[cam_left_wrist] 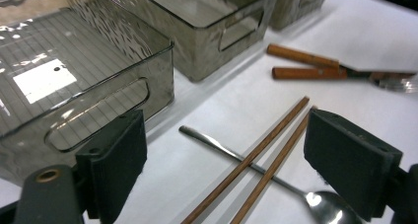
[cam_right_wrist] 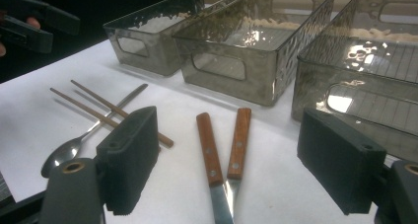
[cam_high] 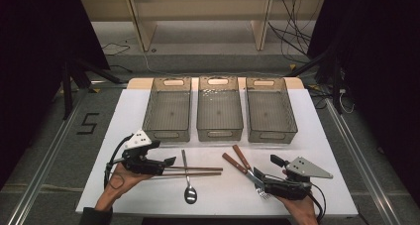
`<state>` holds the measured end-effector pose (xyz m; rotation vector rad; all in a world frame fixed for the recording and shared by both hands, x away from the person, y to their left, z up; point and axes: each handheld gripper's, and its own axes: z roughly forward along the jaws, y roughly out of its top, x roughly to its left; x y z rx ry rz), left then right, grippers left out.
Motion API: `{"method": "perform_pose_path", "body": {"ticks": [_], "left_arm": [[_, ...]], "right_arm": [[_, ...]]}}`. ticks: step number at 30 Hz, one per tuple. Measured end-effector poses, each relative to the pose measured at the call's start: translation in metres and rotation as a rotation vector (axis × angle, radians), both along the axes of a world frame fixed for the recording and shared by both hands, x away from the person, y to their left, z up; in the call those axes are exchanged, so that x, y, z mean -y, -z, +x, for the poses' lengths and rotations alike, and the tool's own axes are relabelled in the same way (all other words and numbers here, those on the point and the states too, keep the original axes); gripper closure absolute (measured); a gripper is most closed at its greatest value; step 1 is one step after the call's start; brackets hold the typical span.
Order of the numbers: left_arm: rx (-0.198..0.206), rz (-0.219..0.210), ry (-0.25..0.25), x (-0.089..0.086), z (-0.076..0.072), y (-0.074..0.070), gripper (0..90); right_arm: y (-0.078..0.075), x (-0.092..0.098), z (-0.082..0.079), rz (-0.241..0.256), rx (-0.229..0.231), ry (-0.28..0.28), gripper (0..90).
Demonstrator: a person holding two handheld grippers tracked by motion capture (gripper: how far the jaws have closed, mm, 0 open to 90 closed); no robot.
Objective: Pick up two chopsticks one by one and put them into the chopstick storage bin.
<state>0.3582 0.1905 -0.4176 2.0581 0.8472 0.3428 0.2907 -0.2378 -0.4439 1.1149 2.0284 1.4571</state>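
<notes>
Left tongs (cam_high: 171, 161) gaping wide, low over the near ends of the chopsticks (cam_high: 198, 171), gripping nothing. Right tongs (cam_high: 262, 178) likewise spread apart and empty, hovering over the blades of the two wooden-handled knives (cam_high: 236, 160). Chopsticks lying side by side on the white counter (cam_high: 124, 121), just in front of the middle bin (cam_high: 219, 131), crossing over the handle of the spoon (cam_high: 188, 185). Knives to the right of the chopsticks, handles fanned toward the middle bin, near but apart from it. Left bin (cam_high: 148, 121) and right bin (cam_high: 292, 123) flanking the middle bin, nearly touching.
</notes>
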Motion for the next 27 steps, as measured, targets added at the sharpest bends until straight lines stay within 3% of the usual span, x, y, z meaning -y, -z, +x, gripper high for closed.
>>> {"method": "perform_pose_path", "body": {"ticks": [1,2,3,5,6,8,9,12,13,17,27], "left_arm": [[0.000,0.000,0.000,0.000,0.000,0.000,16.1],[-0.015,0.070,0.032,0.004,0.006,-0.002,16.2],[-0.015,0.070,0.032,0.004,0.006,-0.002,16.2],[-0.041,0.153,0.066,0.010,0.014,-0.002,16.5],[-0.041,0.153,0.066,0.010,0.014,-0.002,16.7],[-0.064,0.219,0.091,0.015,0.020,0.000,16.8],[-0.064,0.219,0.091,0.015,0.020,0.000,16.8],[-0.091,0.291,0.122,0.021,0.027,0.003,17.7],[-0.091,0.291,0.122,0.021,0.027,0.003,17.9],[-0.112,0.360,0.163,0.027,0.032,0.006,19.1],[-0.137,0.453,0.240,0.040,0.036,0.016,26.0]], "right_arm": [[0.000,0.000,0.000,0.001,-0.001,-0.001,24.5],[0.000,0.000,0.000,0.002,-0.002,-0.002,24.4],[0.000,0.000,0.000,0.002,-0.003,-0.001,24.4],[0.000,0.000,0.000,0.003,-0.005,-0.002,24.5],[0.000,0.000,0.000,0.003,-0.005,-0.001,24.4],[0.000,0.000,0.000,0.000,-0.003,-0.002,24.4],[0.000,0.000,0.000,0.001,-0.003,-0.001,24.4],[0.000,0.000,0.000,0.000,-0.004,-0.002,24.5],[0.000,0.000,0.000,0.001,-0.004,-0.002,24.5],[0.000,0.000,0.000,0.002,-0.008,-0.001,24.5],[0.000,0.000,0.000,0.000,-0.010,-0.002,24.5]]}}
